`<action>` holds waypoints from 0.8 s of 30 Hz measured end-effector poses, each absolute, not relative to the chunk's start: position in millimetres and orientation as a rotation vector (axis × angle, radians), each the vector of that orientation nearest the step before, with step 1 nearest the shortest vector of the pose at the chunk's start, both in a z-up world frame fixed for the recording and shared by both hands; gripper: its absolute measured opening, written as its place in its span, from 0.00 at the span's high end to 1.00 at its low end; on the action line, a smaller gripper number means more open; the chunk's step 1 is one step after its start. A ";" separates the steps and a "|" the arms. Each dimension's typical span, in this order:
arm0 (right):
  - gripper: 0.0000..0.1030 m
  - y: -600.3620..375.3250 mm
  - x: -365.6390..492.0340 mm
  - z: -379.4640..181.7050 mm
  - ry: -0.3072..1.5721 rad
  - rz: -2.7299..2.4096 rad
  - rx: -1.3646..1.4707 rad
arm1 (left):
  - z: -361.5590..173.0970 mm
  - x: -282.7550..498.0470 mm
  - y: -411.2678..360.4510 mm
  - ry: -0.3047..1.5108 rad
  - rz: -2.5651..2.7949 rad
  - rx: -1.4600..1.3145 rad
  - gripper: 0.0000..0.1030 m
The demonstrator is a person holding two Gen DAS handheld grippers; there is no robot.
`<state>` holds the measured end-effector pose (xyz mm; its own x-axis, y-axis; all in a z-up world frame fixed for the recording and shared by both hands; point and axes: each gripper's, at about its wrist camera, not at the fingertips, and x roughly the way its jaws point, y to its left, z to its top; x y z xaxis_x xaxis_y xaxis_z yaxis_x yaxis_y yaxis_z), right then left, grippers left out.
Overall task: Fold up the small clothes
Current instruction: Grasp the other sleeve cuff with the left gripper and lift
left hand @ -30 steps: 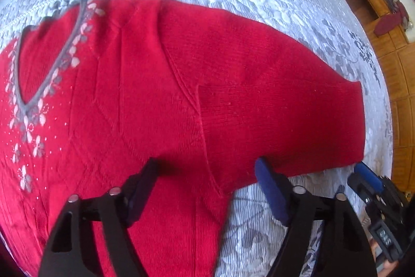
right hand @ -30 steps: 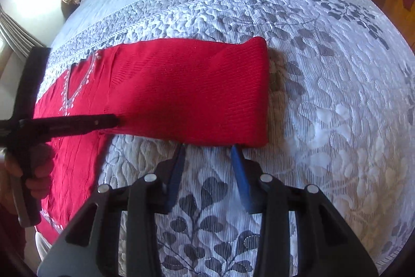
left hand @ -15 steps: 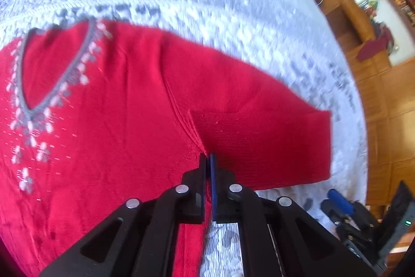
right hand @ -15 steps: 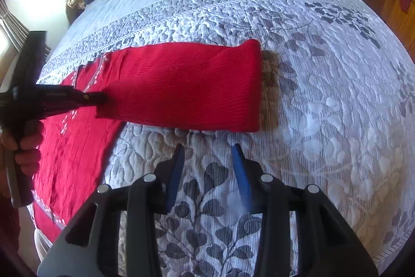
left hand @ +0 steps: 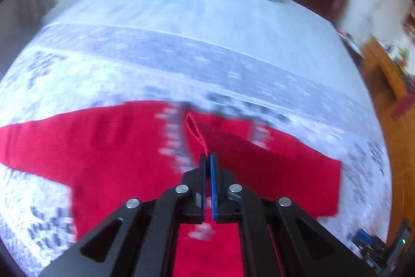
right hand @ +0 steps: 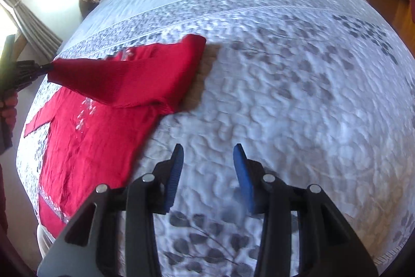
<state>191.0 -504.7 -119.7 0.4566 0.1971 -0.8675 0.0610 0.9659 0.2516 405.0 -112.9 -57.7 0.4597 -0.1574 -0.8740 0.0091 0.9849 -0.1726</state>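
Bed (right hand: 285, 69) carries red sweater (right hand: 90, 142); left gripper (left hand: 207, 160) clamped on its sleeve (right hand: 124, 79), mid-fold over the body; right gripper (right hand: 207, 160) apart, empty. Other folds remain.

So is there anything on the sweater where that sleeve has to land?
Nothing visible. The left gripper has its jaws shut on the sleeve and holds it over the red sweater. The body beneath looks bare, with only its sewn-on trim. The right gripper hangs open over the bedspread, beside the sweater.
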 end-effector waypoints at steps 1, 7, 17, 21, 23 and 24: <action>0.61 -496.0 196.9 -119.7 1.101 0.098 0.251 | -61.5 408.6 -97.4 1.088 -0.070 -0.154 0.97; 0.57 -462.5 231.2 -124.1 1.135 0.143 0.245 | -99.5 423.7 -27.8 1.117 0.059 -0.163 0.97; 0.43 -449.7 301.2 -169.2 1.306 0.106 0.460 | -162.1 412.1 -11.0 1.203 0.072 -0.126 0.97; 0.86 -449.9 307.6 -180.7 1.322 0.167 0.524 | -171.7 411.0 -3.2 1.222 0.080 -0.133 0.95; 0.89 -445.7 306.2 -181.7 1.331 0.150 0.453 | -176.3 410.3 -0.4 1.228 0.085 -0.132 0.94; 0.90 -443.3 305.5 -183.4 1.345 0.138 0.415 | -178.4 409.4 0.9 1.224 0.084 -0.133 0.92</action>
